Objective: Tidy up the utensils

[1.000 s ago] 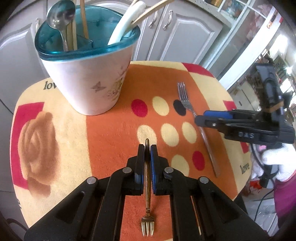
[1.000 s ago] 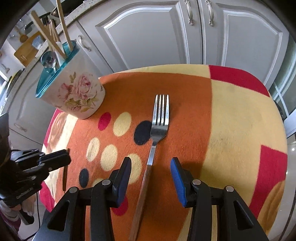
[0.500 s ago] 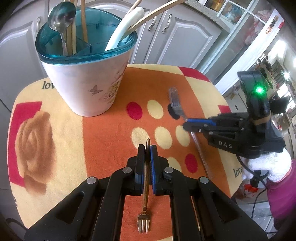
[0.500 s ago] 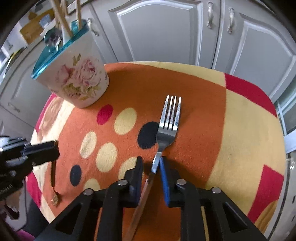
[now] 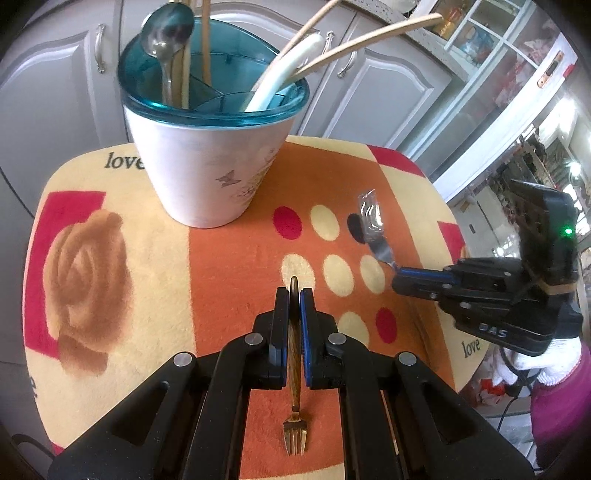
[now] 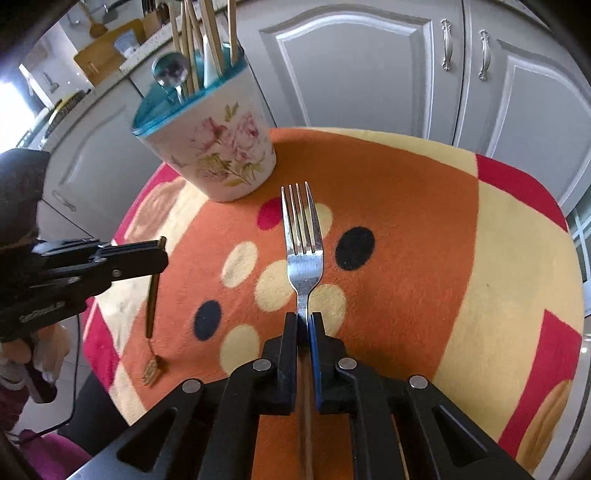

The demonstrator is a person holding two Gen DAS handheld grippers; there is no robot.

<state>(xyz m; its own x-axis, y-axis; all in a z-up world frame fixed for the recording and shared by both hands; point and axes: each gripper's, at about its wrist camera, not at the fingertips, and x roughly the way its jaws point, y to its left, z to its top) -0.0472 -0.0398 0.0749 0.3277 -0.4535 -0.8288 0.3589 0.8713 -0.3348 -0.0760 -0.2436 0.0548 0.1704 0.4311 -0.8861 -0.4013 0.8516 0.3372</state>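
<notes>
**Both forks gripped, holder waiting**

Left wrist view: the left gripper (image 5: 294,295) was clamped on the small fork (image 5: 294,430), its brown handle pinched between the pads and its gold tines hanging toward the camera, above the mat (image 5: 229,258). The holder (image 5: 210,166) stood beyond the gripper and a little to its left, on the mat's far side, already carrying a spoon (image 5: 168,33) and several sticks. To the holder's right and nearer the camera, the right gripper (image 5: 397,267) held the big fork (image 5: 371,225) by the neck, tines raised off the mat.

Right wrist view: the right gripper (image 6: 303,319) was closed on the big fork (image 6: 301,236) just below its head, tines pointing toward the holder (image 6: 218,155), which stood ahead and to the left. The left gripper (image 6: 160,254) sat left of and nearer than the holder, with the small fork (image 6: 151,332) dangling tines-down from it.

Judged from this, the step in hand was carrying each fork to the holder. Doing it well would mean bringing one fork in at a time, lifting it above the teal rim, turning it upright over a free compartment clear of the leaning sticks, and letting go only once its lower end was well inside, so the holder was not knocked
</notes>
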